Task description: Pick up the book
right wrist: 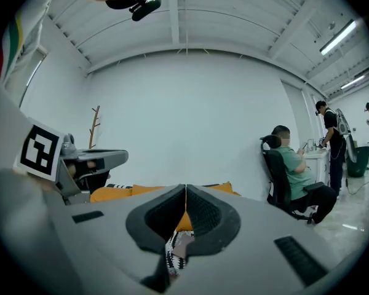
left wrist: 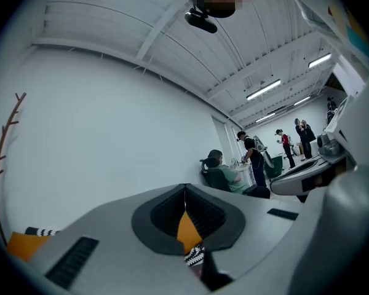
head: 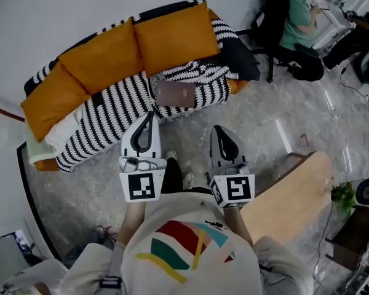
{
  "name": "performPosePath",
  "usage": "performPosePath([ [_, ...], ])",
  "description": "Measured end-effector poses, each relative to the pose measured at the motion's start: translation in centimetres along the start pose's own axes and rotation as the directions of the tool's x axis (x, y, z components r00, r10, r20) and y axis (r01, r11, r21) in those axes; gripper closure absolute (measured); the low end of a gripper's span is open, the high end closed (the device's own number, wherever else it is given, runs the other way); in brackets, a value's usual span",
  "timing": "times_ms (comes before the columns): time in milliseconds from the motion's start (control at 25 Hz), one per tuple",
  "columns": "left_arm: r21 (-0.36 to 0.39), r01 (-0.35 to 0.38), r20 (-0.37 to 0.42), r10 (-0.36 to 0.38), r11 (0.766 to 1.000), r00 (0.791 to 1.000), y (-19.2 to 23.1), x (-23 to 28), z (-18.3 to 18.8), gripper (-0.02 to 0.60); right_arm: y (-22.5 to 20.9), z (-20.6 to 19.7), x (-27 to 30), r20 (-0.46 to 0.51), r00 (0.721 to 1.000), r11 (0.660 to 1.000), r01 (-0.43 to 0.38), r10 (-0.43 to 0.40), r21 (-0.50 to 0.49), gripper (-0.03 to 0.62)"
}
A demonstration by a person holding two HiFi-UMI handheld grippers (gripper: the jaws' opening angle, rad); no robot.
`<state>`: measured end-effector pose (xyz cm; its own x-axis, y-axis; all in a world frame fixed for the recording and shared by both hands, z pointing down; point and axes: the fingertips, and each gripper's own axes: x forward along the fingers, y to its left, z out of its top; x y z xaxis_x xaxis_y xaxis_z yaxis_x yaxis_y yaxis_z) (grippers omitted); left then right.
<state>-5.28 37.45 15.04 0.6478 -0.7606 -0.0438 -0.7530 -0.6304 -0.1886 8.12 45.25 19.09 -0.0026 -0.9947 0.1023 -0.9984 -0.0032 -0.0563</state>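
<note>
A brownish book [head: 175,94] lies flat on the black-and-white striped blanket [head: 111,112] that covers the sofa seat, in front of the orange back cushions [head: 172,35]. In the head view my left gripper [head: 148,115] points at the sofa, its tip just short of the seat edge, below and left of the book. My right gripper [head: 217,129] is over the floor, below and right of the book. Both jaws are closed together with nothing between them. Past the right gripper [right wrist: 185,190], a piece of the book [right wrist: 183,243] and blanket shows. The left gripper [left wrist: 184,189] faces an orange cushion [left wrist: 187,229].
A person in a green top [head: 295,17] sits on an office chair at the upper right. A light wooden tabletop [head: 289,195] stands at my right, with a small plant [head: 342,194] beyond it. Marbled floor lies between me and the sofa.
</note>
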Motion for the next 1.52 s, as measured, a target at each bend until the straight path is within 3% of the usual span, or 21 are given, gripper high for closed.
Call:
performPosePath([
  [320,0.004,0.009,-0.025,-0.009,1.000,1.000,2.5,6.5,-2.3,0.574,-0.1,0.3,7.1,0.004,0.997,0.996,-0.081,0.081,-0.021,0.580],
  [600,0.011,-0.021,-0.018,0.022,1.000,1.000,10.4,14.2,-3.7,0.574,-0.7,1.6,18.7,-0.038,0.994,0.991,-0.109,0.106,-0.081,0.580],
  [760,-0.048,-0.074,-0.051,0.071,0.996,0.996,15.7,16.9,-5.7,0.574,-0.6,1.9,24.3,-0.062,0.992,0.989,-0.117,0.111,-0.090,0.580],
  [880,-0.044,-0.105,-0.077,0.102,0.993,0.992,19.1,18.9,-7.4,0.574,-0.4,1.8,27.6,-0.074,0.991,0.988,-0.121,0.114,-0.100,0.580],
  [1120,-0.052,-0.139,-0.151,0.130,0.989,0.980,21.7,23.4,-10.5,0.574,-1.5,-0.8,32.4,-0.160,0.974,0.983,-0.174,0.164,-0.055,0.579],
  [1360,-0.010,-0.164,-0.186,0.160,0.986,0.970,23.2,29.8,-11.5,0.574,-3.3,-1.3,40.2,-0.165,0.930,0.941,-0.337,0.328,-0.030,0.579],
  [1440,0.044,-0.156,-0.212,0.162,0.987,0.964,23.5,32.4,-11.6,0.574,-4.0,-1.4,43.2,-0.161,0.902,0.913,-0.408,0.401,-0.009,0.579],
  [1520,0.066,-0.155,-0.227,0.166,0.986,0.960,23.8,34.7,-11.8,0.574,-4.2,-2.4,45.9,-0.191,0.856,0.873,-0.488,0.480,0.006,0.576],
])
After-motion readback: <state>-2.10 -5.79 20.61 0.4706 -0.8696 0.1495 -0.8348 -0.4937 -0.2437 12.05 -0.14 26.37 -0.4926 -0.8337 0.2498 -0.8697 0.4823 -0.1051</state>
